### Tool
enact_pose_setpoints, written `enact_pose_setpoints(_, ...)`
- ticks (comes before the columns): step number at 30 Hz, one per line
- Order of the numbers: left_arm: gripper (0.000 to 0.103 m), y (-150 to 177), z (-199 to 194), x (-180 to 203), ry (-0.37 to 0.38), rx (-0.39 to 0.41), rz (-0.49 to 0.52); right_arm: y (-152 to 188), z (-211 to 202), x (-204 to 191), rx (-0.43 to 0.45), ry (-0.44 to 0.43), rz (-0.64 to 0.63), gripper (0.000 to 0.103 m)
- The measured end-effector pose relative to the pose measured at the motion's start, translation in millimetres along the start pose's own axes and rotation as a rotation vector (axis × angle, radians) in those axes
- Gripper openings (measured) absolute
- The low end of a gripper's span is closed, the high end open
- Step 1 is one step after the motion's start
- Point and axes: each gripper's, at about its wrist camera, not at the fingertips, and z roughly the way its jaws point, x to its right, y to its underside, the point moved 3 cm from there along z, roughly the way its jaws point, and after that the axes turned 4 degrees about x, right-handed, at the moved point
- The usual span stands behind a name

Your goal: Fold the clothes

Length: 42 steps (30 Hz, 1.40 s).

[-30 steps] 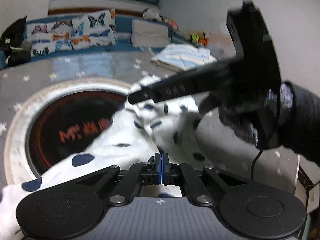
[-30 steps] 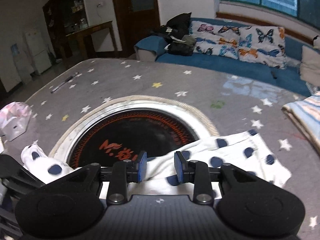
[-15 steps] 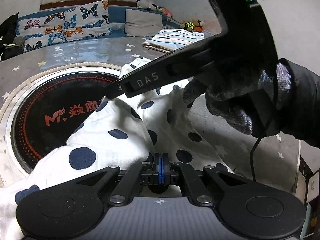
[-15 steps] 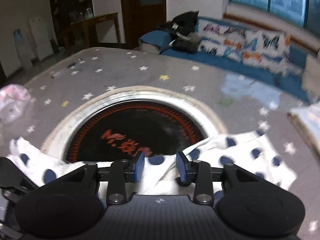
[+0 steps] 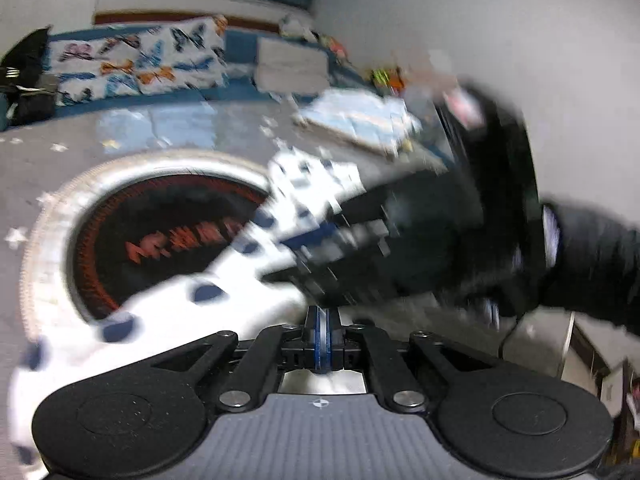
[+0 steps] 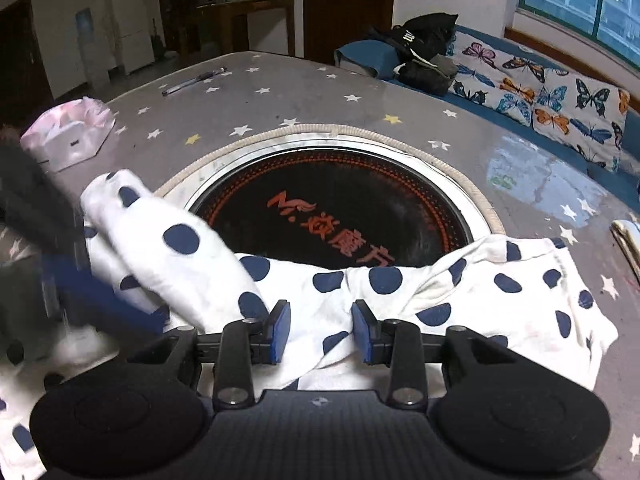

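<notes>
So the white garment with navy polka dots (image 6: 332,300) is sprawled across the near side of the desk (image 6: 280,104), with its far edge draped over the rim of the round black cooktop (image 6: 332,204) set into the middle — the one with the orange lettering. From my right wrist view, the right hand-held gripper (image 6: 321,330) has its blue pads spread apart with a ridge of the fabric bunched up between them, not pinched. Off to the left in that same view a thick fold of the garment is lifted up off the desk, and the left hand-held gripper shows there only as a dark blurry shape with a blue streak. On my left wrist view the left hand-held gripper (image 5: 322,336) has its blue pads pressed together, and the cloth runs right down to them, so I read it as clamped on the garment, though that whole view is heavily smeared. The right one looms big and black across the right side of that view, held by a dark-gloved hand (image 5: 496,280). Further out on the star-print desk cover there's a pen (image 6: 195,79), a pink and white bag (image 6: 68,136) at the left edge, and beyond it a blue sofa with butterfly cushions (image 6: 548,96).
</notes>
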Motion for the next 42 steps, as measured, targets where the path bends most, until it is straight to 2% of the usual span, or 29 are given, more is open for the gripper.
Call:
enact_pose_setpoints(2, 0.003, -12, -11, -11, -0.027, 0.043, -0.047, 4, -3, -3, 0.008, 0.008, -0.015, 0.034)
enact_pose_setpoints(4, 0.009, -23, -9, -26, -0.084, 0.056, -0.106, 9, -7, -9, 0.031, 0.028, -0.036, 0.034)
enact_pose_setpoints(8, 0.013, -29, 23, -51, -0.154, -0.030, -0.209, 18, -11, -16, 0.068, 0.055, -0.062, 0.034)
enact_pose_setpoints(10, 0.027, -26, 37, -57, -0.198, -0.066, -0.210, 19, -13, -14, 0.078, 0.054, -0.049, 0.034)
enact_pose_setpoints(12, 0.034, -19, 41, -61, -0.205, -0.092, -0.213, 19, -13, -12, 0.081, 0.049, -0.036, 0.034)
enact_pose_setpoints(15, 0.028, -6, 41, -66, -0.189, -0.125, -0.217, 18, -12, -11, 0.082, 0.046, -0.027, 0.034)
enact_pose_setpoints(16, 0.016, -3, 41, -66, -0.181, -0.133, -0.214, 18, -12, -10, 0.083, 0.044, -0.020, 0.034)
enact_pose_setpoints(19, 0.005, 0, 33, -61, -0.146, -0.120, -0.207, 16, -15, -6, 0.091, 0.035, 0.019, 0.034)
enact_pose_setpoints(23, 0.004, -3, 9, -39, -0.100, -0.021, -0.156, 12, -30, 2, 0.124, 0.031, 0.091, 0.034)
enact_pose_setpoints(26, 0.003, -2, -18, -9, -0.069, 0.077, -0.026, 7, -47, 9, 0.163, 0.049, 0.126, 0.034)
enact_pose_setpoints(28, 0.003, 3, -29, 14, -0.048, 0.114, 0.059, 4, -59, 14, 0.190, 0.061, 0.149, 0.034)
enact_pose_setpoints(30, 0.003, 14, -32, 34, -0.008, 0.109, 0.122, 1, -71, 19, 0.217, 0.073, 0.173, 0.034)
enact_pose_setpoints(33, 0.004, 32, -24, 56, 0.043, 0.057, 0.171, -2, -85, 22, 0.243, 0.077, 0.200, 0.034)
enact_pose_setpoints(38, 0.005, 54, -9, 73, 0.052, -0.027, 0.207, 14, -79, 7, 0.168, 0.042, 0.165, 0.034)
enact_pose_setpoints(40, 0.006, 56, -13, 74, 0.056, -0.032, 0.212, 28, -76, 3, 0.132, 0.065, 0.158, 0.034)
enact_pose_setpoints(42, 0.007, 52, -21, 74, 0.057, -0.021, 0.221, 36, -81, 5, 0.139, 0.062, 0.182, 0.034)
